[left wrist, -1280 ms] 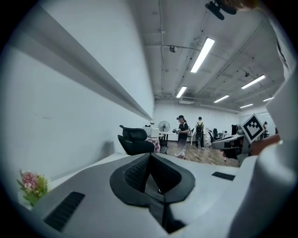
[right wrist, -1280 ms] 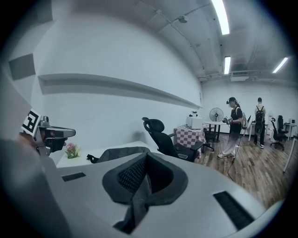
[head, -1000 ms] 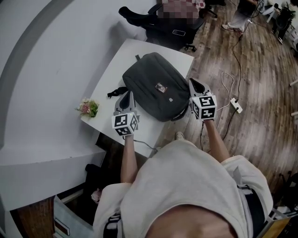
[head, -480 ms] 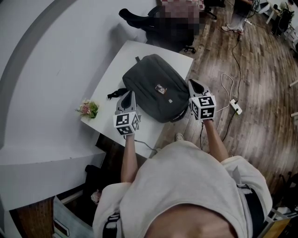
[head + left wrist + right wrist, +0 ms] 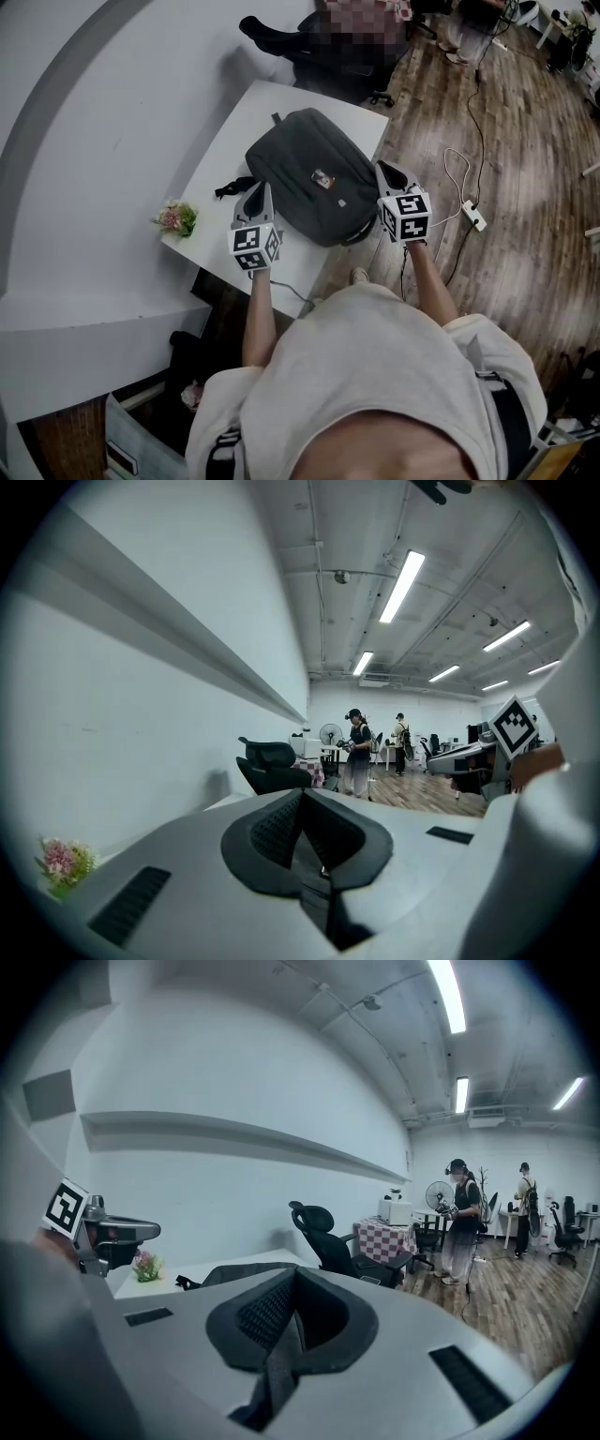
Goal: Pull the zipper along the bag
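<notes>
on the white bench (image 5: 281, 94) the dark bag (image 5: 314, 173) lies flat, about mid-bench. left gripper (image 5: 258, 187) is just beside its left edge, right gripper (image 5: 382, 167) at its right edge, both with fingers closed on nothing. small flowers (image 5: 176, 217) at the bench's left corner.

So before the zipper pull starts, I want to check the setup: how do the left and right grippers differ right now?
1. The left gripper is at the left side of the bag; the right gripper is at its right side.
2. The left gripper hangs over the white table; the right gripper is out past the table's edge, above the wooden floor.
Shared: both are shut and empty; neither grips the bag.
</notes>
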Demonstrator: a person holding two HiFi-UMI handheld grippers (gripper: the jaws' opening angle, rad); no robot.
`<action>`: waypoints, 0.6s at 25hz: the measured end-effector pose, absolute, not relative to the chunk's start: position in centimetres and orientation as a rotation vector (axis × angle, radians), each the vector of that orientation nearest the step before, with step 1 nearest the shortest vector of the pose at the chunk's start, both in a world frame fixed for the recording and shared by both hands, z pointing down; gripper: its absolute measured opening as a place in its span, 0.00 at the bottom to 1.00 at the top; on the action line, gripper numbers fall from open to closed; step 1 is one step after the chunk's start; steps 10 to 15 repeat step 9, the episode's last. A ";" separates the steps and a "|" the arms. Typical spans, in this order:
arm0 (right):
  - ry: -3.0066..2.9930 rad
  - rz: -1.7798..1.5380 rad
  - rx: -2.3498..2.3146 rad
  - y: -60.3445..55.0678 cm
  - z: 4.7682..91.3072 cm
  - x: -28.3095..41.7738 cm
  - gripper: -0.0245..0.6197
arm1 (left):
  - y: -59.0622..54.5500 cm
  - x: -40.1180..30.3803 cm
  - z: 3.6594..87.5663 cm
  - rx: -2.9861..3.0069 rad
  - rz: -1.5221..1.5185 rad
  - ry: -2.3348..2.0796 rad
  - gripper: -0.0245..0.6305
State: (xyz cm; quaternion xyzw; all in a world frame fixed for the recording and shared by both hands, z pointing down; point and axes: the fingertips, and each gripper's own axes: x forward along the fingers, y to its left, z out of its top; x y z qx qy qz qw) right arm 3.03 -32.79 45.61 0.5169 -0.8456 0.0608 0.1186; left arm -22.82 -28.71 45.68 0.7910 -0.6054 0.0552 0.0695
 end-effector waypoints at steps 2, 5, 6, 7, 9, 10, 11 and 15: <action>-2.474 0.175 1.509 -32.8 45.7 3.1 0.06 | -28.7 -22.6 45.7 2.381 0.167 -1.820 0.08; -2.475 0.171 1.504 -32.6 45.7 3.1 0.06 | -28.7 -22.4 45.8 2.381 0.168 -1.816 0.08; -2.474 0.172 1.502 -32.6 45.8 3.0 0.06 | -28.7 -22.4 45.8 2.381 0.168 -1.814 0.08; -2.473 0.172 1.501 -32.6 45.8 3.0 0.06 | -28.7 -22.3 45.8 2.382 0.169 -1.812 0.08; -2.472 0.173 1.498 -32.6 45.8 2.9 0.06 | -28.8 -22.3 45.8 2.384 0.172 -1.808 0.08; -2.472 0.173 1.498 -32.6 45.8 2.9 0.06 | -28.8 -22.3 45.8 2.384 0.172 -1.808 0.08; -2.472 0.173 1.498 -32.6 45.8 2.9 0.06 | -28.8 -22.3 45.8 2.384 0.172 -1.808 0.08; -2.472 0.173 1.498 -32.6 45.8 2.9 0.06 | -28.8 -22.3 45.8 2.384 0.172 -1.808 0.08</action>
